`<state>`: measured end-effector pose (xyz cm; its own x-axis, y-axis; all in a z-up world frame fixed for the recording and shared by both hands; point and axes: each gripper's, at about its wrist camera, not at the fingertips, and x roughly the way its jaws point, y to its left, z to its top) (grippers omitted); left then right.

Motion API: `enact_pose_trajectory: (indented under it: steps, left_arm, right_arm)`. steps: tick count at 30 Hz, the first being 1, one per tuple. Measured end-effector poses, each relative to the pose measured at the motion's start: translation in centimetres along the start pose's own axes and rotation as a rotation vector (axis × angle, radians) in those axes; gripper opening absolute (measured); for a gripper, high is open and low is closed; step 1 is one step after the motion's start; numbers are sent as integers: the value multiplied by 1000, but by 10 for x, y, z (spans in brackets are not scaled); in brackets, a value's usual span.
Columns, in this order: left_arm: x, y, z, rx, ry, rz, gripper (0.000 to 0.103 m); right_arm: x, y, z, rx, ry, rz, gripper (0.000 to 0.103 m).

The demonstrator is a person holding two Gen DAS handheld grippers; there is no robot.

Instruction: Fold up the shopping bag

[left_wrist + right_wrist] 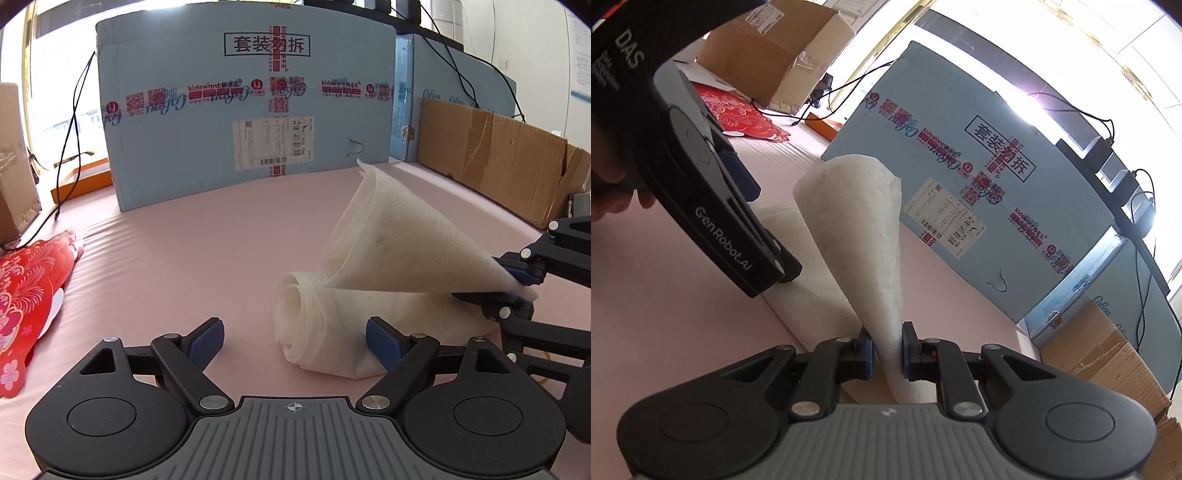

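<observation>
a: left wrist view first. where's the shopping bag (388,266)?

b: right of centre in the frame, on the pink table cover (207,243). it's white, thin non-woven cloth; the lower part lies rolled or folded over itself, and one flap is lifted into a cone toward the upper right.

a: and the left gripper (295,341)?

b: at the bottom of the frame, jaws spread wide, holding nothing. its right pad sits just beside the rolled end of the bag. the right gripper (524,286) comes in from the right edge, pinching the flap's corner.

a: right wrist view?

b: the right gripper (888,350) is at lower centre, jaws clenched on the narrow end of the flap, which rises up mid-frame in front of the blue carton (979,206). the left gripper's body fills the upper left.

a: how will it handle?

b: my guess is light, limp and a bit springy, so folds may open again. best taken at corners or edges, with the free jaws pinning the layered part.
</observation>
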<state>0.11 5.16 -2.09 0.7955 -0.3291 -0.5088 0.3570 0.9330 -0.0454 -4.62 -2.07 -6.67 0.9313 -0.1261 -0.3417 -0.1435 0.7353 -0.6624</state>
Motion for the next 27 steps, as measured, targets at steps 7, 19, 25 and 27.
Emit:
enact_pose_trajectory:
  steps: [7,19,25,27]
  left_arm:
    - [-25,-2,3,-9,-115,-37,86]
    - [-15,-26,8,70,-104,46,92]
    - [-2,-17,0,64,-34,72,94]
    - [-2,-16,0,65,-32,72,94]
  right_arm:
    - [1,14,-1,-68,9,-9,16]
    - [-3,19,-4,-90,1,-13,21]
    - [-19,-11,-11,68,-29,133,32]
    - [-26,-31,-16,184,-38,245,34]
